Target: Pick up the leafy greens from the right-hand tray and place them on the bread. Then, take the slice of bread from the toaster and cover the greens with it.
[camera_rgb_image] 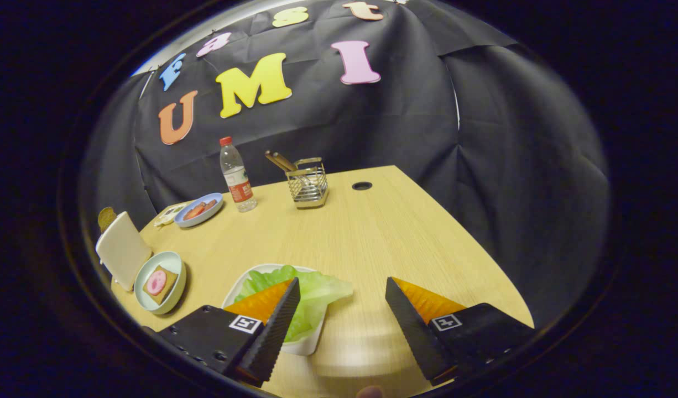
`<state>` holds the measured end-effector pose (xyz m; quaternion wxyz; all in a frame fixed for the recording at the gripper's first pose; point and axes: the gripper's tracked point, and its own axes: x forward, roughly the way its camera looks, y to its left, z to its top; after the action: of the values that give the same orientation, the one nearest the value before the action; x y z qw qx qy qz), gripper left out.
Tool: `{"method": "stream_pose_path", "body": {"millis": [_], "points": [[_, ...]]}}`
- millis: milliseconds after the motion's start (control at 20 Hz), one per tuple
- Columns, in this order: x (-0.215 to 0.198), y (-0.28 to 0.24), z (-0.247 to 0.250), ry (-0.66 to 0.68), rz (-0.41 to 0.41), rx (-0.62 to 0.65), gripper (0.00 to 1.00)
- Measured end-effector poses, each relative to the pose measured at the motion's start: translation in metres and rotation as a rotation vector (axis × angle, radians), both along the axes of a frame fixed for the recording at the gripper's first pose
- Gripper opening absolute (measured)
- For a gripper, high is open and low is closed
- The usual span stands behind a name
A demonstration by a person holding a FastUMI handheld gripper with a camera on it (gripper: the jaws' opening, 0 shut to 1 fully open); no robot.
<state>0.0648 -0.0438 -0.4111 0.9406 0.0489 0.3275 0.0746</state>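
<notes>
Hand-held gripper (342, 309) hangs open, empty, 1 finger over the lettuce (311, 290) lying in its tray (306, 347). Left of that tray: bread (161, 283) on a plate, toaster (120, 249) loaded. Both steps remain.

The near part of the pale green leafy greens (311, 293) and of their white rectangular tray (303, 345) is hidden by the left finger of the open gripper (342, 301). At ten o'clock, the cream toaster (122, 250) is partly cut off. What lies beside the blue plate (198, 210) is too small to be told.
</notes>
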Motion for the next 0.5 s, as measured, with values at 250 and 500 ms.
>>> {"method": "stream_pose_path", "body": {"millis": [250, 500], "points": [[0.008, 0.017, -0.023, 0.054, 0.037, 0.016, 0.83], [0.011, 0.030, -0.031, 0.085, 0.056, 0.011, 0.59]]}}
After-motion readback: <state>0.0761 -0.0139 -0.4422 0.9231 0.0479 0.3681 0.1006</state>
